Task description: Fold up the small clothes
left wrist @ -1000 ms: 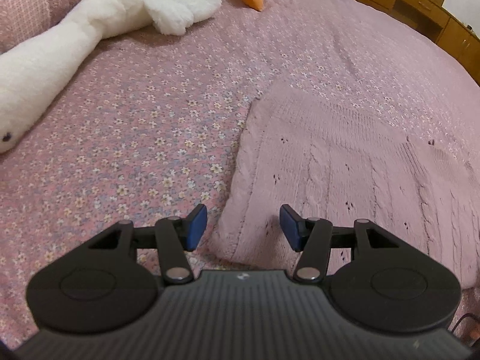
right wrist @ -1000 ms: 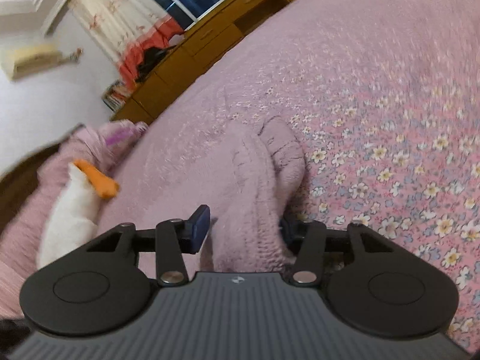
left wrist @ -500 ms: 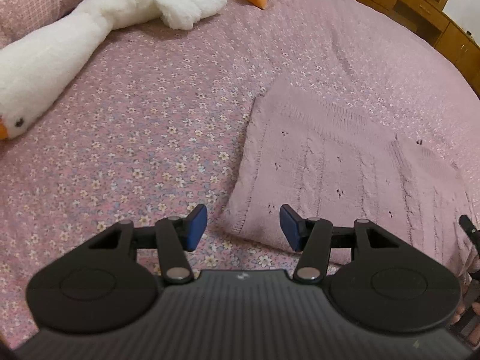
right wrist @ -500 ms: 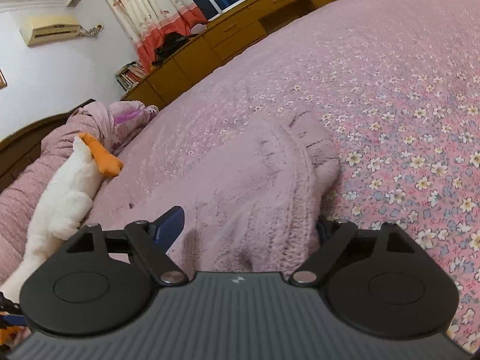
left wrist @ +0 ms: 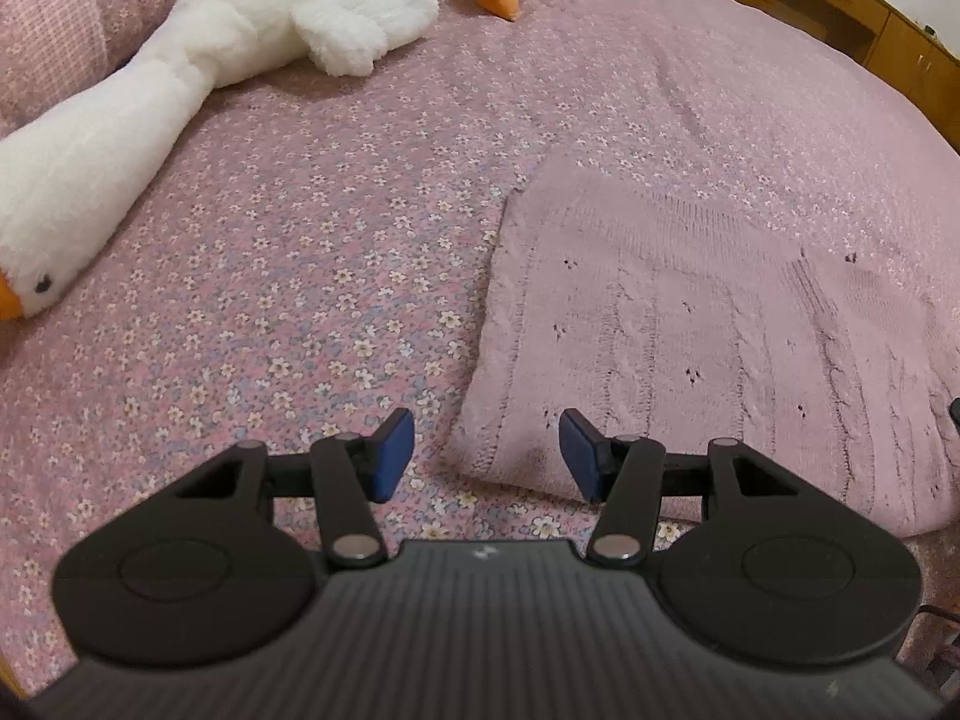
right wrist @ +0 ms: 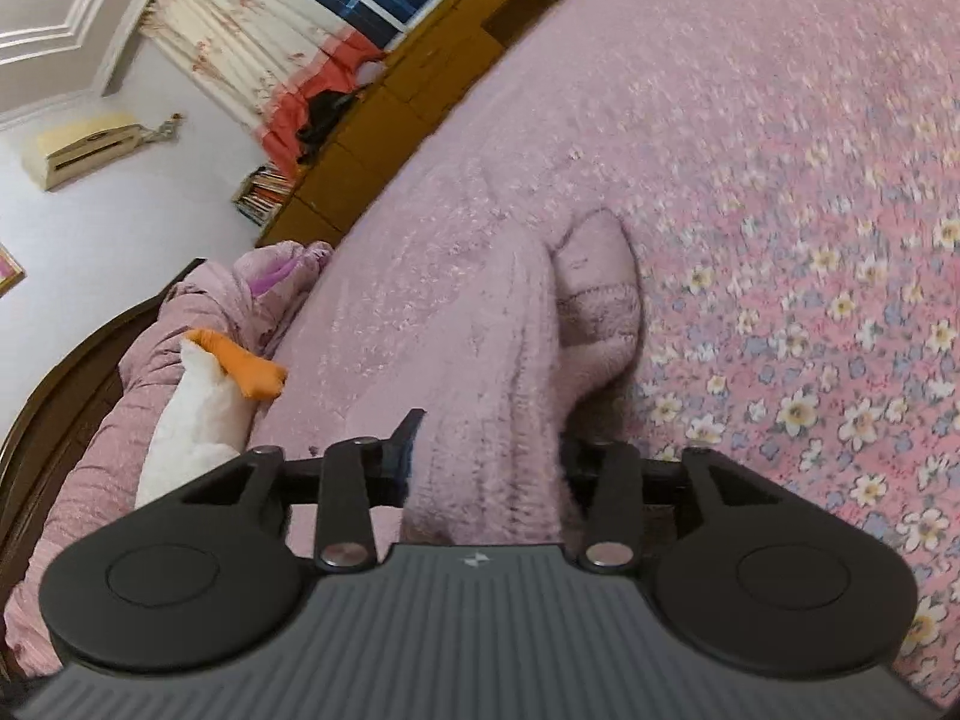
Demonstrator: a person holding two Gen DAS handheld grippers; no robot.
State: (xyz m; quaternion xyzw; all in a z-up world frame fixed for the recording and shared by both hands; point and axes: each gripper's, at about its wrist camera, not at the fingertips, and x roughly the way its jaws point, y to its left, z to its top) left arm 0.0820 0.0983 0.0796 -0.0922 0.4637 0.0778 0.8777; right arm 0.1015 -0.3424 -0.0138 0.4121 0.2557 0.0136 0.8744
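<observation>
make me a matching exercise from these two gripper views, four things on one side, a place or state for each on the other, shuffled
Things:
1. left gripper
2. right gripper
3. plush goose
4. pink knitted sweater

Places or states:
A. lies flat on the floral bedspread, one edge bunched up
B. jaws apart, nothing between them, at the sweater's near corner
C. lies stretched out at the far side of the bed, orange beak and foot showing
D. jaws closed on a bunched fold of knit

Pairs: 1-B, 2-D, 3-C, 4-A
</observation>
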